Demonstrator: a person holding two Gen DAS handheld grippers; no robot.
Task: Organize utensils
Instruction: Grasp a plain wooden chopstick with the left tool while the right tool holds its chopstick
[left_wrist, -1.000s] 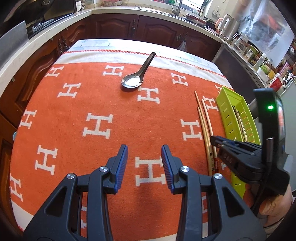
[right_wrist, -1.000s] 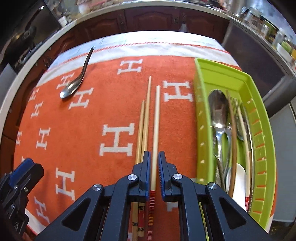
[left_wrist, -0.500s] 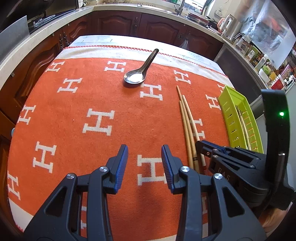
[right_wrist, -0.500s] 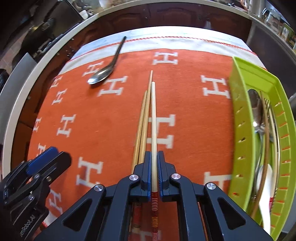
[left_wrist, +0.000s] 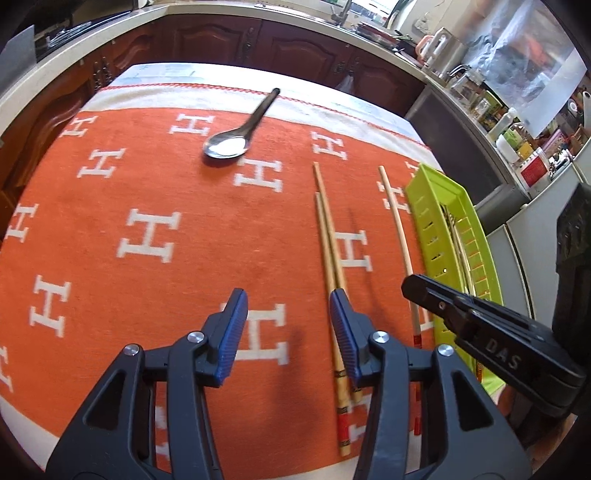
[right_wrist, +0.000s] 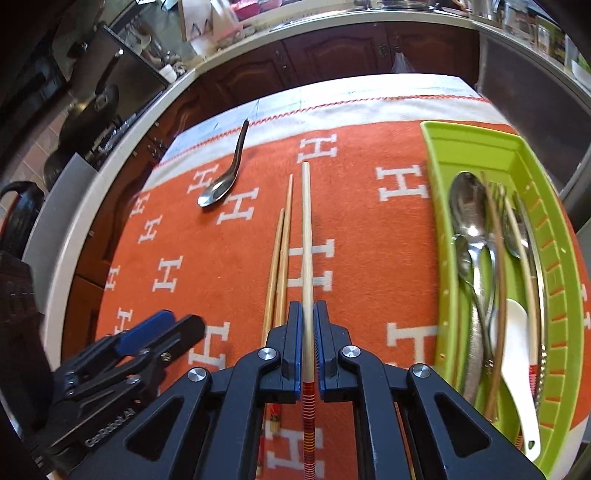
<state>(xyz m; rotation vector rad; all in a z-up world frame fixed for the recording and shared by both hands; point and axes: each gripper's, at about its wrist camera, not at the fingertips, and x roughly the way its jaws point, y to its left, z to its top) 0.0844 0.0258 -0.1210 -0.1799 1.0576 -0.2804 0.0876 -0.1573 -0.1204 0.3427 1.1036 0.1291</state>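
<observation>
Right gripper (right_wrist: 308, 332) pinching single pale chopstick (right_wrist: 306, 236) near its red-striped end, blue pads (right_wrist: 294, 332) pressed on both sides; stick lifted off orange H-pattern blanket (right_wrist: 369, 240), pointing away toward far edge. Just left of green tray (right_wrist: 439, 258), not in it. Two more chopsticks (right_wrist: 279, 266) flat on blanket, side by side and touching, further left of tray. Dark-handled spoon (right_wrist: 225, 177) well left of tray, bowl toward camera, handle reaching white border. Inside tray: metal spoons (right_wrist: 467, 210), fork, chopsticks, white spoon (right_wrist: 517, 354), all lying lengthwise. Left gripper (left_wrist: 286, 325) spread wide, holding nothing, hovering over blanket left of tray; right pad (left_wrist: 341, 332) overlapping chopstick pair in view, contact unclear. Kitchen cabinets (left_wrist: 221, 40) beyond table.
</observation>
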